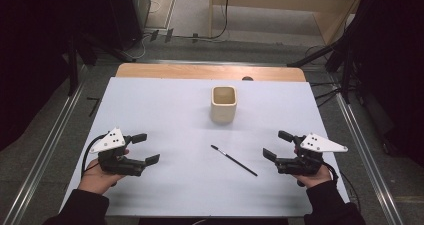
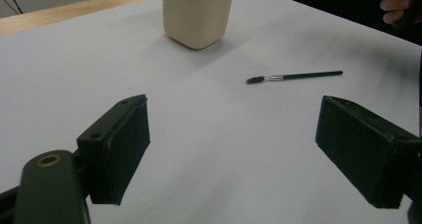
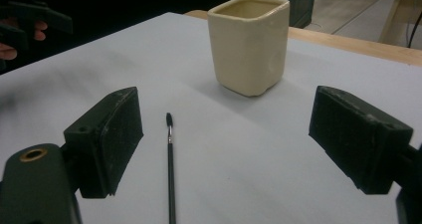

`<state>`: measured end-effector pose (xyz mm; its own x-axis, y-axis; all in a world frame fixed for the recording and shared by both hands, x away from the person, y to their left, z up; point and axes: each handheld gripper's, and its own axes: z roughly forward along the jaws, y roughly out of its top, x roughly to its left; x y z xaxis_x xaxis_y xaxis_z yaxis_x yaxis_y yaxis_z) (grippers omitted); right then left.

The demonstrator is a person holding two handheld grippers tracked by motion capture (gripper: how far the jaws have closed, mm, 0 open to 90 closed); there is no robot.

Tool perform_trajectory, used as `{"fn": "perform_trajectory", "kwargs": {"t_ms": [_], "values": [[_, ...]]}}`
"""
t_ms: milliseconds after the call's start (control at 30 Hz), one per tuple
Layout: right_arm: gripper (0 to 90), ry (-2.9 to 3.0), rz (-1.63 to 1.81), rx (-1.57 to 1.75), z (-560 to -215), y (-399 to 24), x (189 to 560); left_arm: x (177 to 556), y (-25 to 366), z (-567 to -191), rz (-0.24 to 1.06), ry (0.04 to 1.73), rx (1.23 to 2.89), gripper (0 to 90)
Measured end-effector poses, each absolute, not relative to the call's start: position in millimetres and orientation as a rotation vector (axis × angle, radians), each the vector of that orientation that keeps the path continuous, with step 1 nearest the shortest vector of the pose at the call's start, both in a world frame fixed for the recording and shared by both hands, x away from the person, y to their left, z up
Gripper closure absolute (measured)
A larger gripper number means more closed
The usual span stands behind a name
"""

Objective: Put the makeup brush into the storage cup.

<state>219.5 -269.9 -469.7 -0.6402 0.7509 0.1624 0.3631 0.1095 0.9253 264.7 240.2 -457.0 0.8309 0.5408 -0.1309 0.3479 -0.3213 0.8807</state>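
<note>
A cream square cup (image 1: 223,104) (image 2: 198,14) (image 3: 250,43) stands upright on the white table sheet (image 1: 165,110), behind the middle. A thin black brush (image 1: 234,160) (image 2: 293,76) (image 3: 170,171) lies flat on the sheet in front of the cup, with its bristle end toward the cup. My left gripper (image 1: 145,148) (image 2: 234,152) rests at the front left, open and empty, well left of the brush. At the front right my right gripper (image 1: 278,144) (image 3: 226,142) is open and empty, with the brush lying near its left jaw in the right gripper view.
A wooden table edge (image 1: 210,71) runs behind the sheet. Metal rails (image 1: 45,150) flank the table on both sides. Dark stands and cables (image 1: 345,65) sit beyond the back right corner.
</note>
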Motion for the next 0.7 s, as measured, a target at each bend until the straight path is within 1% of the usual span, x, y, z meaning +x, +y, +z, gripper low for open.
{"fn": "perform_trajectory", "kwargs": {"t_ms": [500,700], "values": [[13.8,1.971,1.512,1.133,-464.5,-267.8,224.2,265.7,240.2,-457.6,0.223,0.675,1.948,14.7],[14.0,1.981,1.499,1.116,-464.1,-261.0,227.2,265.8,240.1,-458.0,0.219,0.679,1.944,14.8]]}}
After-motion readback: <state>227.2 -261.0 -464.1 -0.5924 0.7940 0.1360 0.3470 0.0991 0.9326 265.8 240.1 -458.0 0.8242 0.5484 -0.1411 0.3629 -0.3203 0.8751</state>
